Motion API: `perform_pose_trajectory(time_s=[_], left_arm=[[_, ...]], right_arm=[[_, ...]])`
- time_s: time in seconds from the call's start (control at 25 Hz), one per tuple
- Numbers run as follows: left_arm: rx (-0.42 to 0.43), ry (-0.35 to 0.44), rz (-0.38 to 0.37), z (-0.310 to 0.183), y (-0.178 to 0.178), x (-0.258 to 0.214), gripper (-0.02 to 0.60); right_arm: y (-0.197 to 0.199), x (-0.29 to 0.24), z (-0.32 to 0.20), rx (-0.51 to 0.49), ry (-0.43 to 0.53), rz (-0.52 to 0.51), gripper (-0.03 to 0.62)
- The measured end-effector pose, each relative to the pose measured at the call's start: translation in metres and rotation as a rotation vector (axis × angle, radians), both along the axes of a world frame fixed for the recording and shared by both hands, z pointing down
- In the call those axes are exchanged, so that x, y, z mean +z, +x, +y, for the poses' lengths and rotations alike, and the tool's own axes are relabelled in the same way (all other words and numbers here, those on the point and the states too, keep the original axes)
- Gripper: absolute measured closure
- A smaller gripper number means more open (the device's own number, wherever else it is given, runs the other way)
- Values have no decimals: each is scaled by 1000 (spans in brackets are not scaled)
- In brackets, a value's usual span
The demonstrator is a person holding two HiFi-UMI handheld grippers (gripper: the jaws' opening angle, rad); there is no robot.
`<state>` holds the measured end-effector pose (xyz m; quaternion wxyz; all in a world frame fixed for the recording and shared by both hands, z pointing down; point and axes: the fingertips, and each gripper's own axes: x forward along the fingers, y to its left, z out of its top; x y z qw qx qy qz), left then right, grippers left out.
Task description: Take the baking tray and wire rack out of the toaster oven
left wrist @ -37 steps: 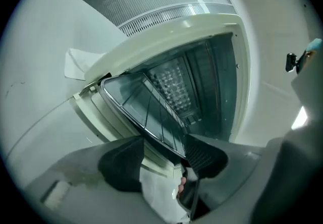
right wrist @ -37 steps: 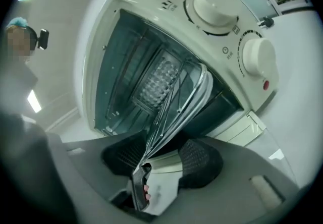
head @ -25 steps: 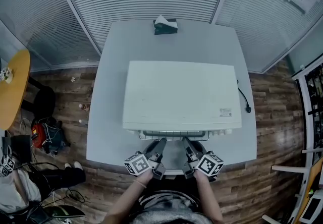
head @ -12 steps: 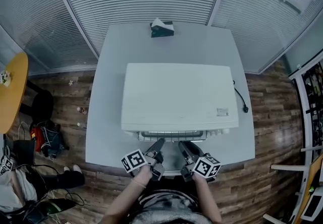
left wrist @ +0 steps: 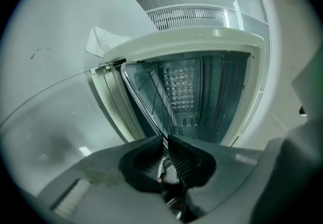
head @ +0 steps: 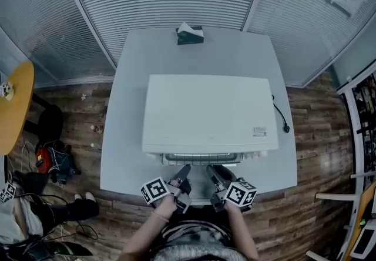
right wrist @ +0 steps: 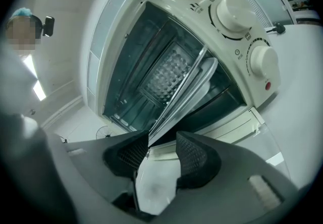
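Note:
The white toaster oven (head: 205, 113) stands on a pale table (head: 123, 154), its door folded down towards me. Both grippers reach into the oven's mouth. In the left gripper view the wire rack (left wrist: 144, 94) slants out of the dark cavity, and its front edge runs between the pads. My left gripper (left wrist: 165, 140) has just been closing and is now shut on that edge. In the right gripper view the pale baking tray (right wrist: 204, 76) and a thin wire beside it slope down to my right gripper (right wrist: 162, 142). Its jaws have just been opening; the edge lies against one pad only.
Three white knobs (right wrist: 237, 11) sit on the oven's front panel. A tissue box (head: 190, 32) stands at the table's far edge, and a black power cord (head: 283, 117) trails to the oven's right. A yellow round table (head: 12, 107) and floor clutter lie left.
The left gripper has rolled, turning its marker cube, and its jaws have narrowed. Both grippers stay at the oven's mouth.

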<state>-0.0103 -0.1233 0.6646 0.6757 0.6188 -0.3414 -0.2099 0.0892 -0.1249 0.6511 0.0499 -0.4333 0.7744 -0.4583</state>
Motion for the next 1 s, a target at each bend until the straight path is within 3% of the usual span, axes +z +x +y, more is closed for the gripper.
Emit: perform_pose_trajectory(time_s=[0.2, 0.56, 0.72, 1.0], left_arm=[[25, 94, -26, -9, 4, -14, 551], [53, 115, -48, -15, 6, -13, 549], [63, 142, -158, -10, -6, -9, 534], [91, 135, -252, 6, -19, 8, 408]], right_arm=[[-1, 2, -1, 17, -19, -24, 421], [7, 4, -19, 139, -92, -132, 418], [6, 1, -19, 165, -115, -170, 471], [7, 0, -16, 183, -144, -176, 482]])
